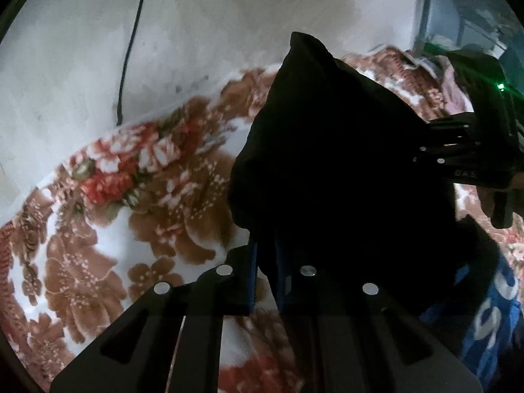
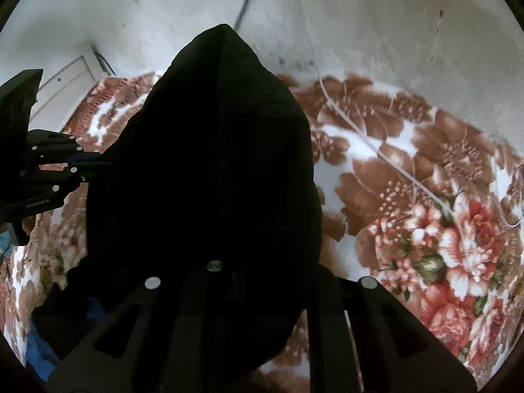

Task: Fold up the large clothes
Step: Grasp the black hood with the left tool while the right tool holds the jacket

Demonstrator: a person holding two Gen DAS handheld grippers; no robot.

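Observation:
A large black garment (image 1: 344, 163) hangs lifted above a floral blanket (image 1: 114, 229). My left gripper (image 1: 265, 271) is shut on its edge, with cloth bunched between the fingers. In the right wrist view the same black garment (image 2: 213, 163) fills the centre, and my right gripper (image 2: 258, 281) is shut on it. Each gripper shows in the other's view: the right one (image 1: 435, 144) at the right, the left one (image 2: 75, 167) at the left, both gripping the cloth's sides. A blue part with white print (image 1: 491, 311) hangs low at the right.
The brown, red and white floral blanket (image 2: 425, 196) covers the bed below. A stained white wall (image 1: 196, 32) with a black cable (image 1: 131, 49) stands behind. A thin white cord (image 2: 376, 144) lies across the blanket. A white door (image 2: 65, 88) is at far left.

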